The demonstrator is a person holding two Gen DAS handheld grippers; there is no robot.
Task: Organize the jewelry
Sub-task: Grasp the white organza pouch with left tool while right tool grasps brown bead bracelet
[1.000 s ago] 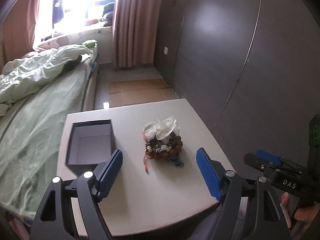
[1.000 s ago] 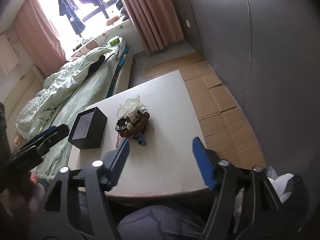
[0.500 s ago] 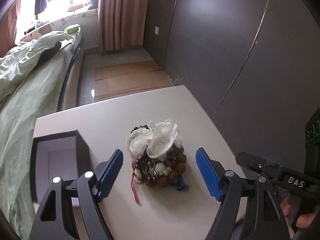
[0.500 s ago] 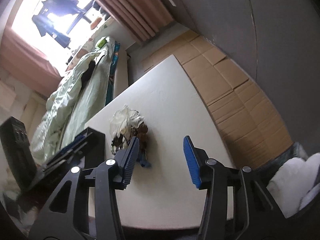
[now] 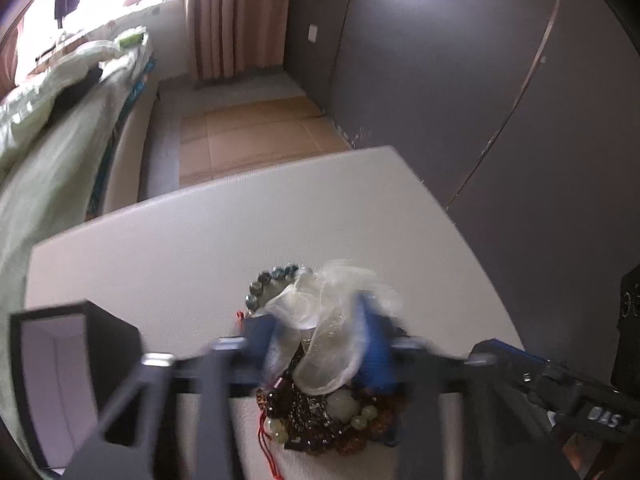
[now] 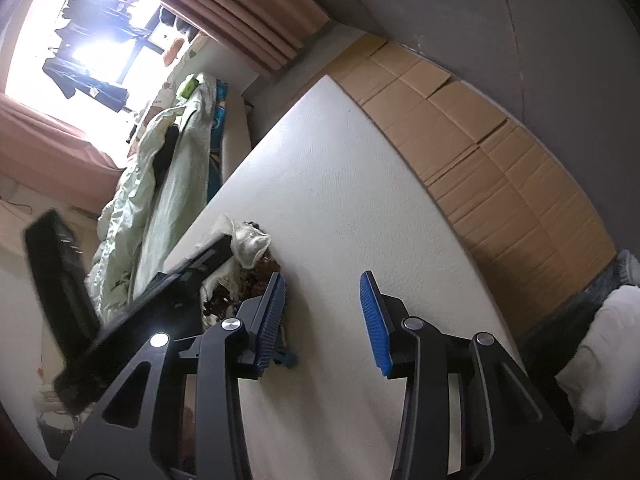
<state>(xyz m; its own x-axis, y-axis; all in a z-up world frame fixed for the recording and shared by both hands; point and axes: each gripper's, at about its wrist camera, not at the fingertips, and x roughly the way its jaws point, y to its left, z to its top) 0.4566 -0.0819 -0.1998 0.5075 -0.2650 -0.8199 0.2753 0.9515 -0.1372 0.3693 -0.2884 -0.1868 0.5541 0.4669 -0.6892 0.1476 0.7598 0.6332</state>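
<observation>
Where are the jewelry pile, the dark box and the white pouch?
jewelry pile [image 5: 320,424], left wrist view, on the brown beads.
dark box [image 5: 116,344], left wrist view, on its outer wall.
white pouch [image 5: 320,320], left wrist view, on its gauzy fabric.

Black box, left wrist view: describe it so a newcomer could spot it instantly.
Start at the white table beside the bed. At its left edge, left of the jewelry pile, sits the black box. It is the only square, open-topped container, dark outside with a pale lining.
</observation>
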